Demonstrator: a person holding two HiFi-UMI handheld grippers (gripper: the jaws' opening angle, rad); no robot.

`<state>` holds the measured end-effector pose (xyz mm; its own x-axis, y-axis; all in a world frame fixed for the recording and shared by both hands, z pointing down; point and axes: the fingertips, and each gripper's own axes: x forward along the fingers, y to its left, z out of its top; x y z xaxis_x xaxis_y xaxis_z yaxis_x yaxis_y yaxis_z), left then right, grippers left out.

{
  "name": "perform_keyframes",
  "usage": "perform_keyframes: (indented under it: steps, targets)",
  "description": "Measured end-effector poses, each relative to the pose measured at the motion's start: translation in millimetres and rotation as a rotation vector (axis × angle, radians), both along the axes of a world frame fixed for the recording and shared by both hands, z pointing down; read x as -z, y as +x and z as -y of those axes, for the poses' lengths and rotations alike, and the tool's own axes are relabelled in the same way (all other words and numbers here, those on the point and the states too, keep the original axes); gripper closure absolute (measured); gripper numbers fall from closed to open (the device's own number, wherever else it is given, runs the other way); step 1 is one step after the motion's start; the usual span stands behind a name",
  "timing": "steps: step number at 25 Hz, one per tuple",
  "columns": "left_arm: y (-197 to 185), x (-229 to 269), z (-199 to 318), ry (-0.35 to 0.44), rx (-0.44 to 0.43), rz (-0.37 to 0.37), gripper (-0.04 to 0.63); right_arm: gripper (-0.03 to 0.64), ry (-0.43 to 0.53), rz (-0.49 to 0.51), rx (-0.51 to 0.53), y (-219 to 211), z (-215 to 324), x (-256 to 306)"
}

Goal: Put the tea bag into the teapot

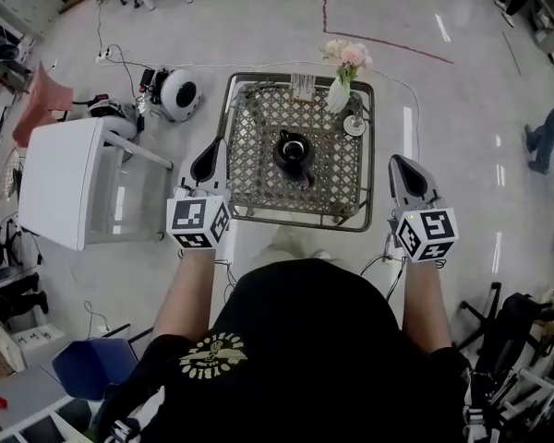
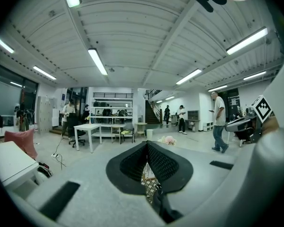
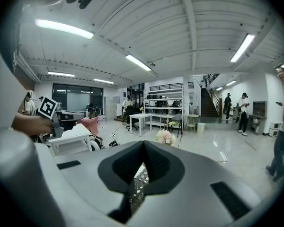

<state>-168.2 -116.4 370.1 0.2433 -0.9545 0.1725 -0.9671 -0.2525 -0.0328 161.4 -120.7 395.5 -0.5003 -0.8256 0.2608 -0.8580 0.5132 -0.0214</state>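
A black teapot (image 1: 295,153) stands in the middle of a small woven-top table (image 1: 258,187). A small pale striped thing (image 1: 303,86) sits at the table's far edge; I cannot tell whether it is the tea bag. My left gripper (image 1: 212,148) hovers at the table's left side, jaws together and empty (image 2: 146,144). My right gripper (image 1: 402,164) is off the table's right side, also shut with nothing held (image 3: 143,144). Both point forward, nearly level, and neither touches the teapot.
A vase of pink flowers (image 1: 343,79) and a small white saucer (image 1: 355,125) stand at the table's far right corner. A white side table (image 1: 65,178) is at the left, with a round white device (image 1: 178,93) and cables on the floor beyond. A person (image 1: 547,135) is at the far right.
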Motion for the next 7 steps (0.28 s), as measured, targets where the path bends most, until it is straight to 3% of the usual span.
perform_keyframes:
  steps: [7]
  targets:
    - [7,-2,-14,-0.004,0.009,0.000,0.598,0.607,0.009,0.005,0.012,5,-9,4]
